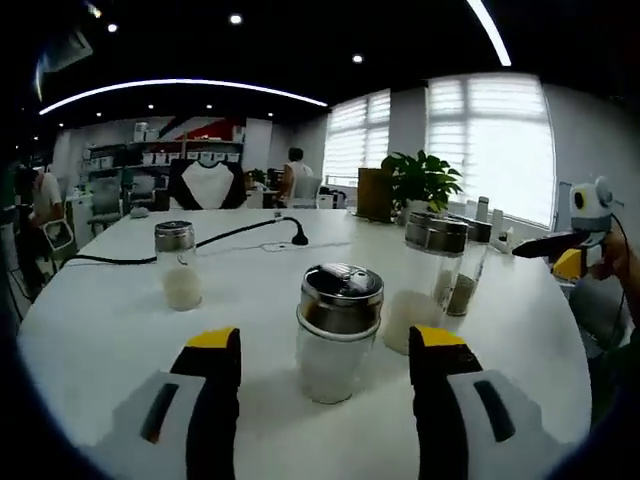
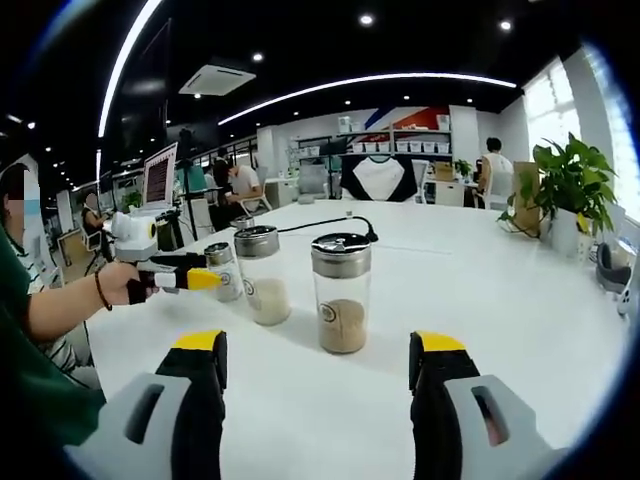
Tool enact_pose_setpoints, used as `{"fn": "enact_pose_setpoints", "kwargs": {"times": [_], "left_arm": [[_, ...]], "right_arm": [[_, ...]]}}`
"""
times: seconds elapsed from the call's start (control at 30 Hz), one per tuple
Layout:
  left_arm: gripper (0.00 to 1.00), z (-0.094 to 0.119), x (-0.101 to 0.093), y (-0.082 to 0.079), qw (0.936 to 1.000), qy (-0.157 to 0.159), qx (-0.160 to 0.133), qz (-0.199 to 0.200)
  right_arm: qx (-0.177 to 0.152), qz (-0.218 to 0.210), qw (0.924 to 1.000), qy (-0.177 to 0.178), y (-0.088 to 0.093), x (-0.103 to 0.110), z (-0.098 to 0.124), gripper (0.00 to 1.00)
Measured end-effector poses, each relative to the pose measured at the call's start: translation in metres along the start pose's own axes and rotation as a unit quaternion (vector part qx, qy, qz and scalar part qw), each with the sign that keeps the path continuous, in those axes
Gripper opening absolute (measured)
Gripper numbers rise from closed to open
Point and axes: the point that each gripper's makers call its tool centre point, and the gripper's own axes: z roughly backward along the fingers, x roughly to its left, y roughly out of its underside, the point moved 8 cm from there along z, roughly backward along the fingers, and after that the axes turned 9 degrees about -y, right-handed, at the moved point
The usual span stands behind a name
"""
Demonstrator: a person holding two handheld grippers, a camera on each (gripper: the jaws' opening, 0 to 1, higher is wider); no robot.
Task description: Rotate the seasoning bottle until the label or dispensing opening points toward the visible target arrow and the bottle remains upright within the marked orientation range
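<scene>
White tabletop [image 1: 120, 320] carries several jars with open room around each. We see our left gripper [image 1: 328, 352] with jaws apart, flanking an upright seasoning bottle [image 1: 338, 330] without touching it. Right gripper [image 2: 316, 355] jaws also apart, short of a brown-filled jar [image 2: 341, 292], upright near centre.

Bright, even daylight pours through the blinds [image 1: 490, 145]; ceiling strip light [image 2: 370, 82] and spotlights add glare on the white table [image 1: 250, 290]. Soft shadows beneath jars, edges bend strongly, distance slightly soft
</scene>
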Motion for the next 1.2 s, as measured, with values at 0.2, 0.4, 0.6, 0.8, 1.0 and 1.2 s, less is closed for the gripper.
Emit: {"fn": "enact_pose_setpoints", "kwargs": {"times": [0.2, 0.4, 0.6, 0.8, 1.0, 1.2], "left_arm": [[0.67, 0.001, -0.018, 0.000, 0.9986, -0.047, -0.013, -0.022], [0.62, -0.001, -0.021, 0.002, 0.9958, -0.090, -0.013, 0.003], [0.60, -0.007, -0.027, -0.003, 0.9916, -0.125, -0.026, 0.016], [0.55, -0.016, -0.030, -0.005, 0.9896, -0.140, -0.033, 0.011], [0.48, -0.018, -0.029, 0.000, 0.9876, -0.155, -0.027, -0.001], [0.38, -0.019, -0.024, -0.003, 0.9884, -0.148, -0.033, -0.011]], "right_arm": [[-0.002, -0.001, 1.0000, -0.001, 0.000, 0.000, 0.001, 0.75], [-0.002, -0.003, 1.0000, 0.000, 0.001, 0.000, 0.001, 0.75], [-0.003, -0.001, 1.0000, 0.003, 0.001, -0.001, 0.004, 0.75], [-0.003, -0.004, 1.0000, 0.005, 0.003, -0.002, 0.005, 0.75], [-0.004, -0.007, 1.0000, 0.005, 0.003, -0.002, 0.006, 0.75], [-0.004, -0.006, 1.0000, 0.006, 0.003, -0.002, 0.006, 0.75]]}}
